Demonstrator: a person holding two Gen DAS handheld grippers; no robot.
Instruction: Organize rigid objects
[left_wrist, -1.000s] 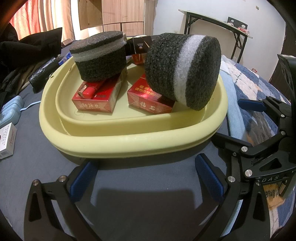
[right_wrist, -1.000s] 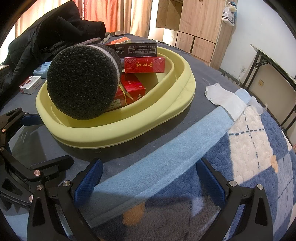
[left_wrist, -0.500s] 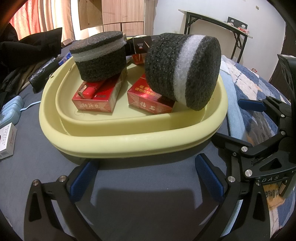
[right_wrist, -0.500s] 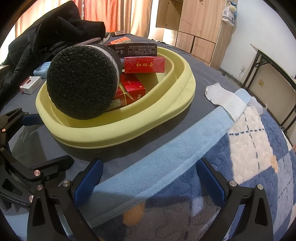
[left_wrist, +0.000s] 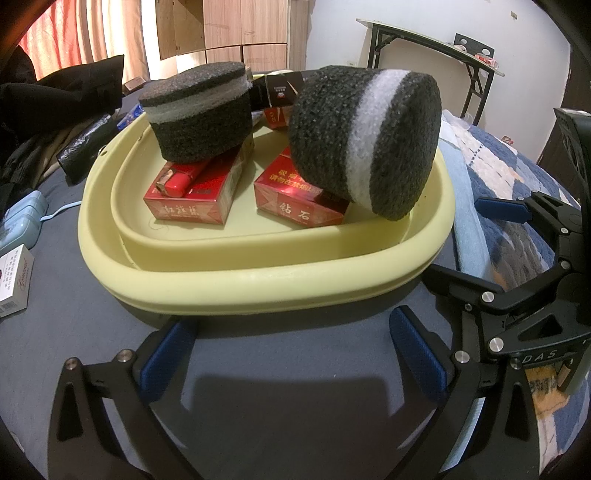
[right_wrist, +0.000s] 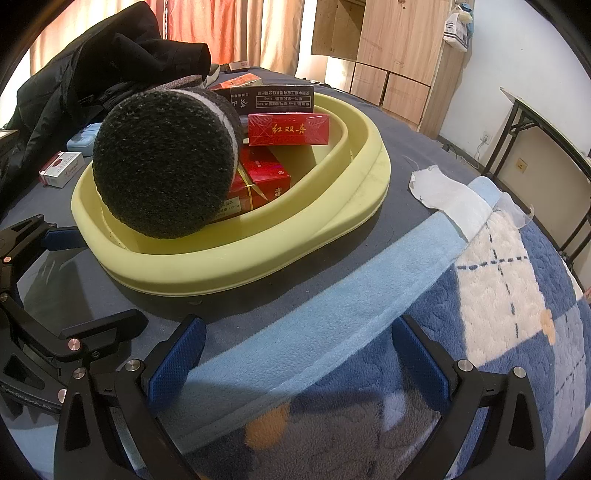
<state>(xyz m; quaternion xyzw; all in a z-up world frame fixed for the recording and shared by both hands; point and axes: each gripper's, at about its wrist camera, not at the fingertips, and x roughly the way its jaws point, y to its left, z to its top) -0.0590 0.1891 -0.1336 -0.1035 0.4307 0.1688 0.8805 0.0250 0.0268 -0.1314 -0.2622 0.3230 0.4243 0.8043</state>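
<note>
the left gripper sits low at 6 o'clock in its own view, its blue-padded jaws spread wide with nothing between them, over a grey-blue bed sheet. the right gripper is likewise wide apart and empty, hovering over a blue and cream plaid blanket with a light blue border. each gripper shows at the edge of the other's view, the right one at 3 o'clock, the left one at 8 o'clock.

beyond the bed, wooden cabinets stand at 12 o'clock in the right view, with orange curtains to their left, a folding table against a white wall, and a black coat heaped at 10 o'clock.

just ahead of both grippers, near but not touching, lies a pale yellow basin. inside it are red cigarette packs, a dark pack at the far side, and a red lighter on top of the left-hand pack. an upright black foam cylinder with a white band rests on that pack; a second foam cylinder lies tilted on its side against the right-hand pack.

outside the basin at 9 o'clock in the left view lie a white box and a pale blue case.
</note>
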